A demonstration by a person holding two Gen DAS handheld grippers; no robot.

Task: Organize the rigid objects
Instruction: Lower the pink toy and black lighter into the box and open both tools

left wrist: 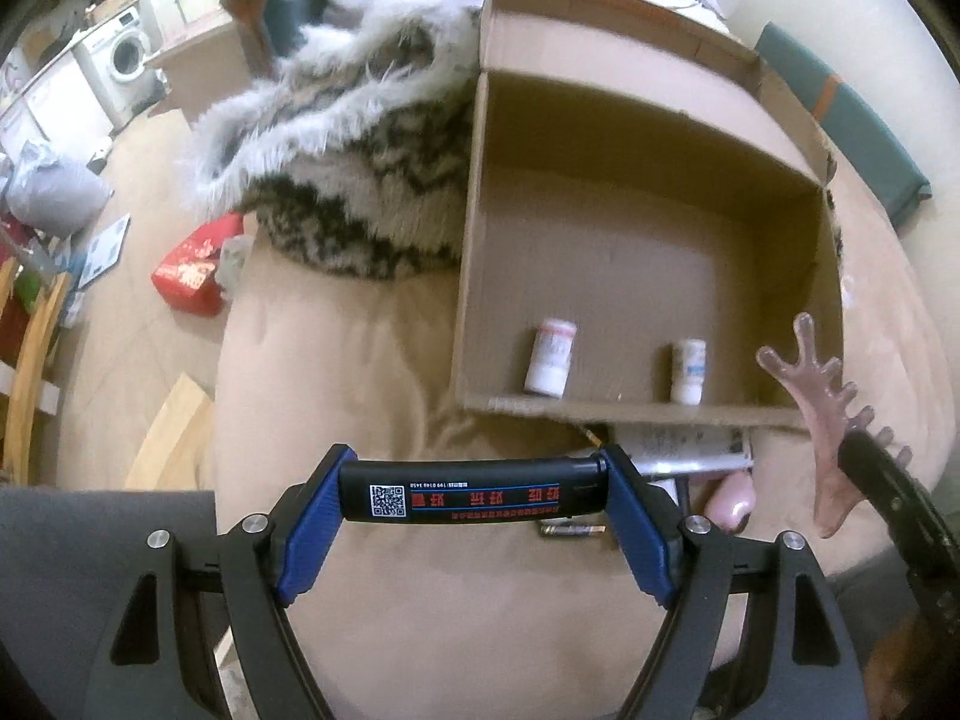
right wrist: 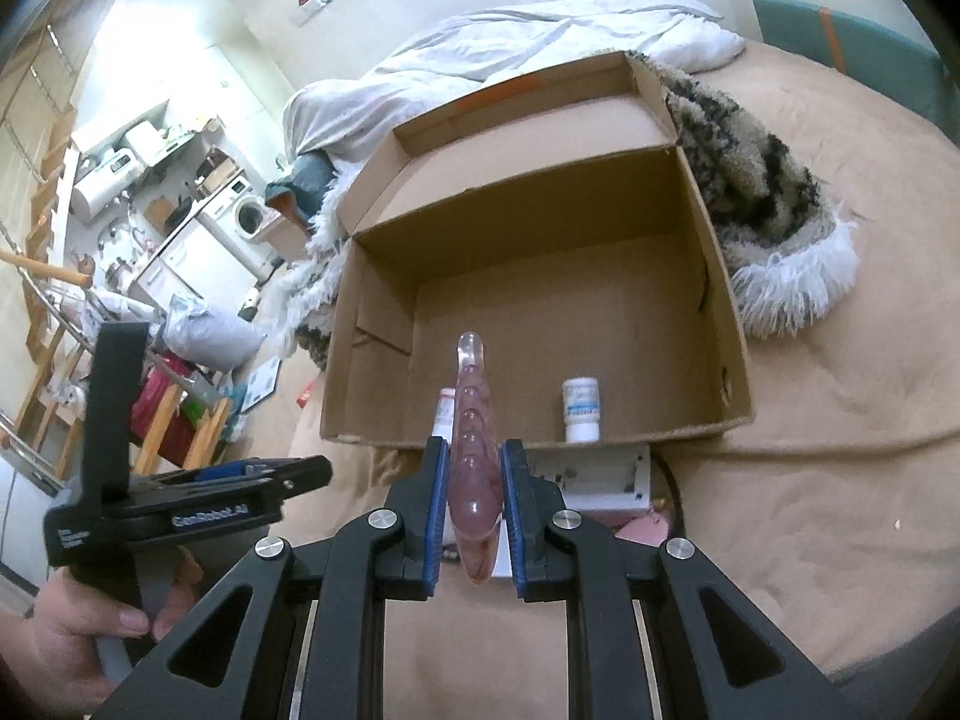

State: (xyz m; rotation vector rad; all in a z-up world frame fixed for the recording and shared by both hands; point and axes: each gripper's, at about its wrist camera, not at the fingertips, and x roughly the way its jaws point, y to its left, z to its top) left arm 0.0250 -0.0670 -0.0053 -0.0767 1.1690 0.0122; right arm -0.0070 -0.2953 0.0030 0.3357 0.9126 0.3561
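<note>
Clamped lengthwise between the left gripper's (left wrist: 474, 495) blue pads, a black rectangular lighter with a QR code (left wrist: 471, 491) hangs over the beige bed cover (left wrist: 372, 360). Right gripper (right wrist: 474, 501) pinches a translucent pink pronged massage comb (right wrist: 474, 450) before the open brown cardboard box (right wrist: 708, 276) holding two small white bottles (right wrist: 581, 411).

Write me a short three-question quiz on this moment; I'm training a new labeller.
1. True or false: the cardboard box already holds two white bottles.
2. What do the left tongs grip? A) a black lighter B) a battery C) a spoon
3. Fill in: the right tongs are shut on a pink ___.

Key:
1. True: one bottle and another lie near the front wall.
2. A, the black lighter, held by its ends.
3. Massage comb.
</note>
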